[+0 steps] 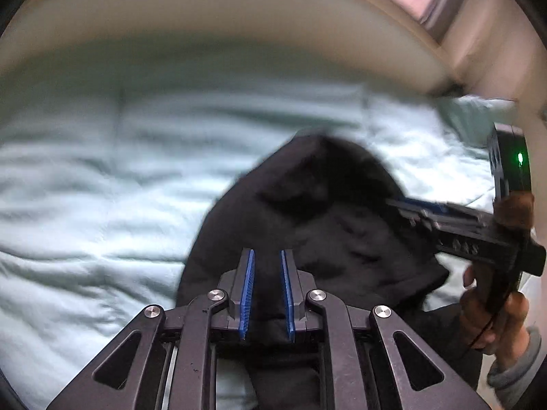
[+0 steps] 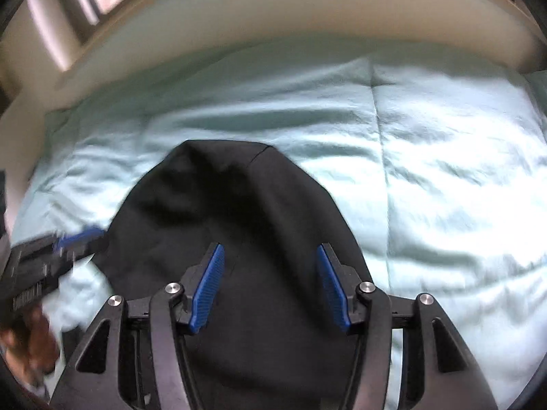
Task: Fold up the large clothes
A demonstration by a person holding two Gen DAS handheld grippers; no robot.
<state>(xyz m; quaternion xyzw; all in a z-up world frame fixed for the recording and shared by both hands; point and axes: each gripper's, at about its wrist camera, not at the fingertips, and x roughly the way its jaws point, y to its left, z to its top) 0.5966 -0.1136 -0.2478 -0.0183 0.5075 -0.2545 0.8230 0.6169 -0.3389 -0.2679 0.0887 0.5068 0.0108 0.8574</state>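
The left gripper (image 1: 267, 263) has its blue pads drawn close together with dark cloth running up between them, so it looks clamped on the black garment (image 1: 307, 225), though whether the pads truly pinch the cloth or merely frame it is hard to be sure of through the blur. The right gripper (image 2: 270, 270) stands with its pads wide apart, the garment (image 2: 232, 212) lying under and between them, with nothing in its grasp; in the left view the same tool comes in from the right side with its tip at the garment's edge, held in the person's hand (image 1: 492, 314). The garment lies on the pale green quilt (image 2: 444, 171) of a bed, near the nearer edge and well short of the cream headboard (image 2: 273, 10) beyond. As for progress, I judge the work to be in the middle: the cloth already forms a narrow, rounded-top bundle (not a spread-out piece), which suggests at least one fold is made, but its surface is lumpy and creased in the left view, so smoothing and a final fold or two seem left to do. Its long axis runs away from the grippers toward the headboard, the narrower rounded end pointing that way.
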